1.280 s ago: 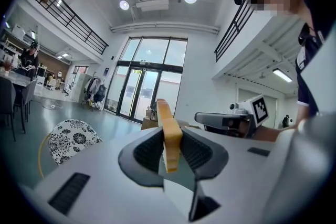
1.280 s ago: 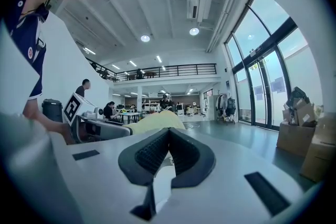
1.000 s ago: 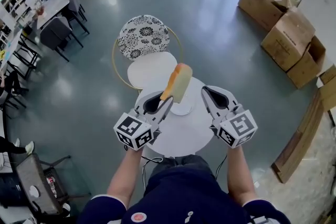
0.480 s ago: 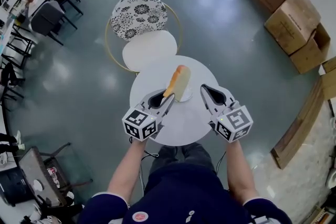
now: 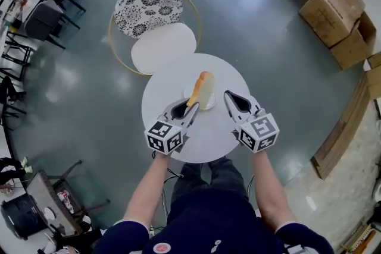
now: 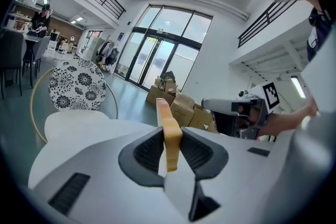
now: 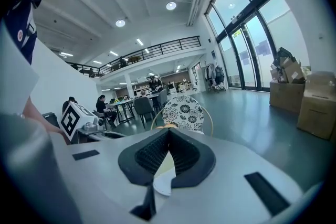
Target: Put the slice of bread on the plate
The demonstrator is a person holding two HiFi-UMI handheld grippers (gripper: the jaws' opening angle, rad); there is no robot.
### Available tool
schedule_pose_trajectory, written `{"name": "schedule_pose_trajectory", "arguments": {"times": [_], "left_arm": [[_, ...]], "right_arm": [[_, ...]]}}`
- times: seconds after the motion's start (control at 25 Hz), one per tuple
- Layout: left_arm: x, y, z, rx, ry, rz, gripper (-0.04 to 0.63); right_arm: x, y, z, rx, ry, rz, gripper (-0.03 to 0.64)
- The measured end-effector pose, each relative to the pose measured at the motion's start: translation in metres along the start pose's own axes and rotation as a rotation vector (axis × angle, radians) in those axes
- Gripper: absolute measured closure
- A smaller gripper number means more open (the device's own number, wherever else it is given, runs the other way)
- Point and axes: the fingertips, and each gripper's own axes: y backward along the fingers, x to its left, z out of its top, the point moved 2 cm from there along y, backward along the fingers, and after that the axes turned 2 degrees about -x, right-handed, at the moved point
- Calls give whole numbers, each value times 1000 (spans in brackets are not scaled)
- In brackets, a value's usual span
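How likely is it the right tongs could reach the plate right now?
Likely yes. The right tongs, shut and empty, are just beside the plate, with nothing between them.

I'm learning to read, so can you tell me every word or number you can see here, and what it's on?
No word or number here can be read.
Cube at the left and cube at the right: black-and-white square patterns only, no letters.
Cardboard boxes: any print is too small to read.
Person's dark shirt: small marks, too small to read.
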Motion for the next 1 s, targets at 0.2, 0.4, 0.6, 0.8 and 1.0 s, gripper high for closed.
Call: {"name": "schedule_pose_trajectory", "arguments": {"times": [0.2, 0.4, 0.6, 0.8, 1.0], "left_arm": [[11, -18, -29, 50, 49, 12, 500], [22, -27, -53, 89, 93, 37, 500], [33, -32, -63, 105, 133, 63, 500], [46, -34, -64, 114, 159, 107, 500], [57, -30, -69, 128, 165, 152, 499]], "right_arm": [[-8, -2, -19, 35, -13, -3, 609], [-12, -6, -34, 69, -10, 0, 609], [-15, -10, -39, 81, -17, 4, 609], [-16, -12, -42, 91, -25, 9, 609], [-14, -16, -44, 101, -26, 20, 609]]}}
